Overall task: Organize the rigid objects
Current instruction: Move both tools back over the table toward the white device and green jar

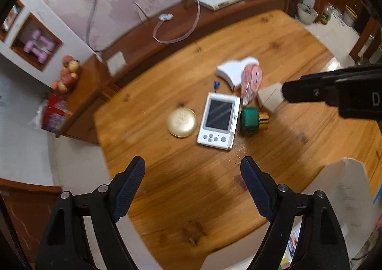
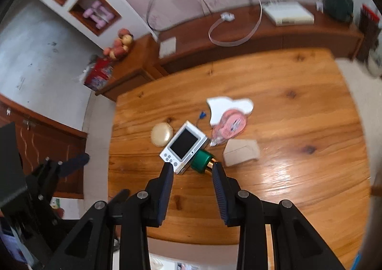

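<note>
You look to be at the very start of the sorting: nothing is held, and all the things sit in one loose cluster near the middle of the wooden tabletop [image 1: 167, 186]. The gold round tin [image 1: 182, 122] lies just beside the white camera [image 1: 218, 121], the green jar with the gold cap [image 1: 253, 121] touches the camera's other side, and behind them are the pink tape roll in its wrapper [image 1: 250, 82], the small cardboard box [image 1: 269, 98] and the white curved piece [image 1: 235, 72]. Your left gripper [image 1: 193, 186] hovers with its fingers wide apart and empty; your right gripper [image 2: 193, 189] has its fingers closer together (a clear gap remains), gripping nothing, above the tabletop short of the jar. No container or sorted row is visible, so everything remains to do.
</note>
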`<act>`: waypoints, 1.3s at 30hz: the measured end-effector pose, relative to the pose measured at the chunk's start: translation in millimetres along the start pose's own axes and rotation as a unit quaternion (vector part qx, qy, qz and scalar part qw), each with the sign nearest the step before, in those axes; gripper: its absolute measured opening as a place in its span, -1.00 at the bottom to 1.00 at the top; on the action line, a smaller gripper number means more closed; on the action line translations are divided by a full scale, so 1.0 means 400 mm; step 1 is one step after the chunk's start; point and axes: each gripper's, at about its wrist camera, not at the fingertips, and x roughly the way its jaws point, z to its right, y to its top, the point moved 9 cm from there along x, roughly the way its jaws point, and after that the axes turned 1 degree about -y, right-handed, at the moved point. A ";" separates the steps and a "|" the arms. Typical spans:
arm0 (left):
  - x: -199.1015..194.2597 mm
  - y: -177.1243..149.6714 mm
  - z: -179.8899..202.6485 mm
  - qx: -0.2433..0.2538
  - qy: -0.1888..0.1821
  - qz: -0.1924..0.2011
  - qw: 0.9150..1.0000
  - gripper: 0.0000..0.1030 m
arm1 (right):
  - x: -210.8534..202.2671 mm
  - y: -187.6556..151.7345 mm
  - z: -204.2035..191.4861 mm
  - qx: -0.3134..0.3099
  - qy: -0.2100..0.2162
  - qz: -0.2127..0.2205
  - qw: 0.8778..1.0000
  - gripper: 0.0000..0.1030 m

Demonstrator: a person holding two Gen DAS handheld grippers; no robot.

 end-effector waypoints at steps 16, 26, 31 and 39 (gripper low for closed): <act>0.208 -0.023 0.027 -0.017 -0.080 -0.043 0.996 0.64 | 0.217 -0.018 0.049 0.040 -0.051 -0.058 0.996 0.00; 0.217 -0.024 0.029 -0.023 -0.089 -0.045 0.995 0.64 | 0.223 -0.016 0.059 0.074 -0.051 -0.060 0.994 0.20; 0.211 -0.020 0.020 -0.027 -0.090 -0.039 0.995 0.64 | 0.229 -0.011 0.054 0.091 -0.057 -0.063 0.992 0.22; 0.219 -0.023 0.011 -0.026 -0.097 -0.040 0.994 0.64 | 0.236 -0.034 0.073 0.123 -0.049 -0.083 0.988 0.22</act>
